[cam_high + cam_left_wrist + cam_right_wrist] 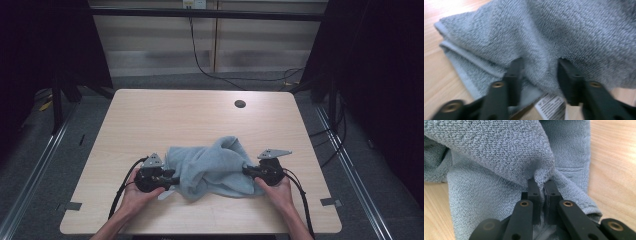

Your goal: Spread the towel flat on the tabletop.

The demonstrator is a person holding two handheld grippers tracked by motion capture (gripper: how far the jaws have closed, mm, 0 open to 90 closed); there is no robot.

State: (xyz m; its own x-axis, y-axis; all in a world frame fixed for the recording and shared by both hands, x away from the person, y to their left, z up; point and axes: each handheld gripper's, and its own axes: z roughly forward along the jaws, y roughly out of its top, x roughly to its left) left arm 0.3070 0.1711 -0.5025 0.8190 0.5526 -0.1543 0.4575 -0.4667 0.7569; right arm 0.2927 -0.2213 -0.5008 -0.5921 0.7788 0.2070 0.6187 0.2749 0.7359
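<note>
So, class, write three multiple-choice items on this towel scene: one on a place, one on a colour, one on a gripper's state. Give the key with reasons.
1. Where does the towel lie on the table?
A. by the near edge, between the two grippers
B. at the far edge, over the round hole
C. hanging off the left side

2. What colour is the towel?
A. red
B. grey-blue
C. yellow

3. How is the right gripper?
A. wide open, clear of the cloth
B. shut on a fold of the towel
C. lying on the floor

Key: 1 A, the high view shows it bunched between the left gripper and the right one; 2 B, every view shows grey-blue terry; 3 B, the right gripper view shows its jaws pinching a fold.
</note>
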